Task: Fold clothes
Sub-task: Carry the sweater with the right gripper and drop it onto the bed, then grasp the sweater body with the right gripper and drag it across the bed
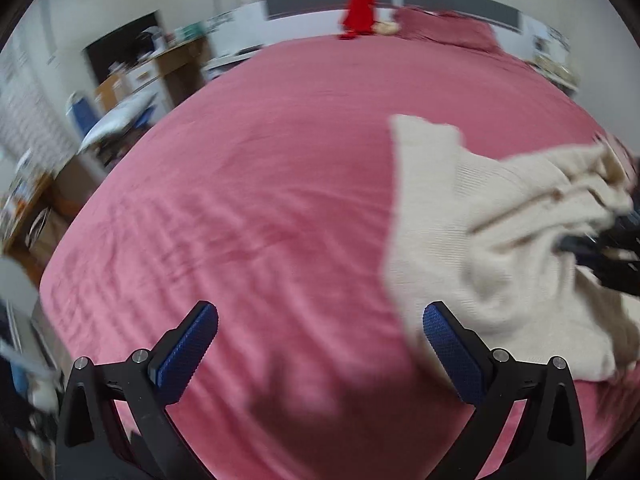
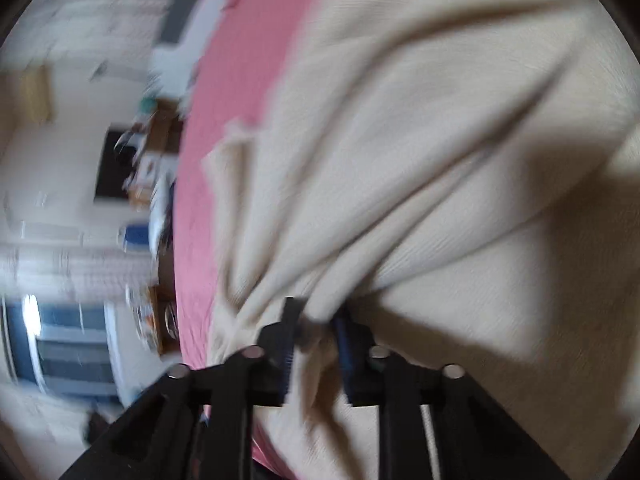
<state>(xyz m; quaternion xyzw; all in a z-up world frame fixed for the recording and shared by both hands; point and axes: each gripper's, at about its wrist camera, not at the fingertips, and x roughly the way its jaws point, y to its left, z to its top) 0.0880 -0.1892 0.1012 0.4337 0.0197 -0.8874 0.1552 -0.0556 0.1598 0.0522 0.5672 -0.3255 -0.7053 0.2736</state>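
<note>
A cream knit sweater [image 1: 492,232] lies rumpled on the right side of a pink bed [image 1: 260,208]. My left gripper [image 1: 320,320] hovers open over bare pink cover, its right blue pad [image 1: 452,352] just at the sweater's near left edge, nothing between the pads. In the right wrist view the sweater [image 2: 440,140] fills most of the frame, its folds drawn toward my right gripper [image 2: 316,320], which is shut on a bunch of its fabric. The right gripper [image 1: 608,248] also shows as a dark shape at the far right of the left wrist view, on the sweater.
A red garment [image 1: 360,8] and a pink pillow [image 1: 444,28] sit at the bed's far end. Wooden desks with clutter [image 1: 160,64] and a blue chair [image 1: 104,120] stand beyond the bed's left edge. Both views are motion-blurred.
</note>
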